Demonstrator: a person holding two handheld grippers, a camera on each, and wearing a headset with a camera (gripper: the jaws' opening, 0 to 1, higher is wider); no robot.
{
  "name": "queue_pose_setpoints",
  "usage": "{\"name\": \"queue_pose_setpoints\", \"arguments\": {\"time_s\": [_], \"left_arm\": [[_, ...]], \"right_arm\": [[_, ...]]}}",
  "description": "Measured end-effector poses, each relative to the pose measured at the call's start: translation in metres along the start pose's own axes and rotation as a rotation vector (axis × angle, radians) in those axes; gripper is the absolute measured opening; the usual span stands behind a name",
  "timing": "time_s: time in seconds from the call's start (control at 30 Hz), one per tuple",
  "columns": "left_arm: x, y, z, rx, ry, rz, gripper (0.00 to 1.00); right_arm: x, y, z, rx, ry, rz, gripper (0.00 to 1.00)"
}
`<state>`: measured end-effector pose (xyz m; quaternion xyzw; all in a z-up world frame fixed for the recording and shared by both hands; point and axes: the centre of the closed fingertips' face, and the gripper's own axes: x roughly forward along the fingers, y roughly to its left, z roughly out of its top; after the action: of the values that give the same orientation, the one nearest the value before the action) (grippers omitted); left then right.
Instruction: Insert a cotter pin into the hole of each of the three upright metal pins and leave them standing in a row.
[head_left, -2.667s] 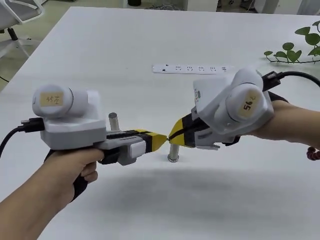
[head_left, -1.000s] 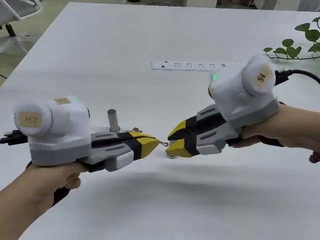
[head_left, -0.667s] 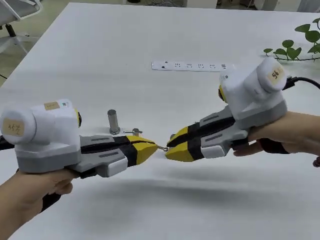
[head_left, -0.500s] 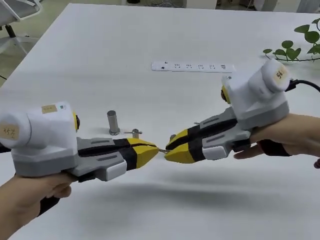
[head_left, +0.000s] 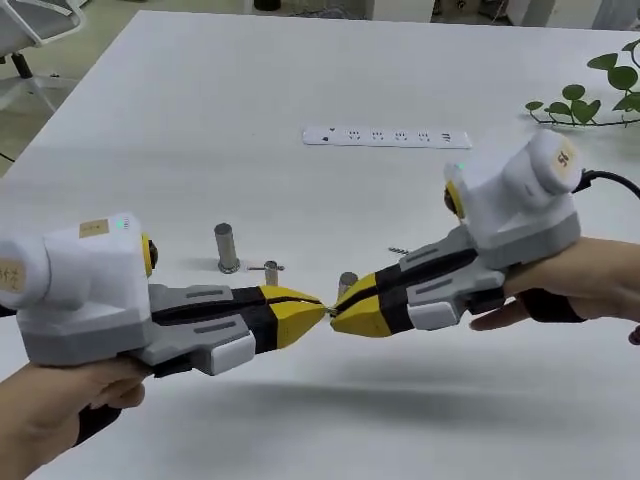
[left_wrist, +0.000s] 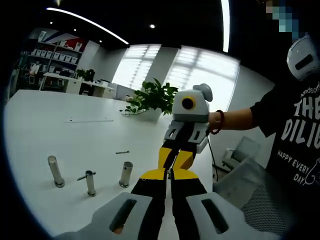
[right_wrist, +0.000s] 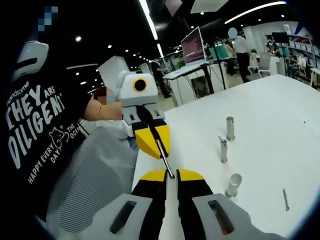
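Both grippers have dropped nearer the tabletop (head_left: 300, 90) and levelled out since 2.7 s ago. The right gripper (head_left: 337, 314), whose body then faced the headset, now lies lengthwise, tip to tip with the left gripper (head_left: 320, 304). The power strip (head_left: 385, 135) sits at the same spot in frame, so the camera barely shifted.

Jaws of both are together, each clamped on one end of the held cotter pin (right_wrist: 164, 159), which bridges the two tips above the tabletop.

Progress:
- The middle metal pin (head_left: 270, 274) carries the fitted cotter pin (head_left: 278, 267).
- The left-hand metal pin (head_left: 226, 247) and right-hand metal pin (head_left: 347, 283) are bare.
- All three stand upright in a row.
- The loose cotter pin (head_left: 400, 250) lies beyond the right gripper.

Judged: one of three done, two left.
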<state>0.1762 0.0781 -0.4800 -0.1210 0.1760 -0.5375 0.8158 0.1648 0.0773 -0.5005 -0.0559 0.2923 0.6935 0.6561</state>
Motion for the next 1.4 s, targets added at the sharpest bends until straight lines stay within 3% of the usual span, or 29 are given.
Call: {"name": "queue_pose_setpoints", "arguments": {"time_s": [0.3, 0.57, 1.1, 1.4], "left_arm": [[-0.001, 0.002, -0.003, -0.030, 0.002, 0.006, 0.00], [0.000, 0.001, -0.006, -0.043, 0.014, 0.006, 0.00], [0.003, 0.011, -0.015, -0.001, 0.051, 0.069, 0.05], [0.005, 0.023, -0.008, 0.080, 0.021, 0.156, 0.14]], "right_arm": [[0.000, -0.001, 0.000, -0.022, 0.016, -0.006, 0.00], [0.000, 0.000, -0.005, -0.102, 0.067, -0.008, 0.00], [-0.001, -0.005, -0.016, -0.226, 0.183, -0.034, 0.00], [-0.011, -0.021, -0.024, -0.250, 0.237, -0.091, 0.00]]}}
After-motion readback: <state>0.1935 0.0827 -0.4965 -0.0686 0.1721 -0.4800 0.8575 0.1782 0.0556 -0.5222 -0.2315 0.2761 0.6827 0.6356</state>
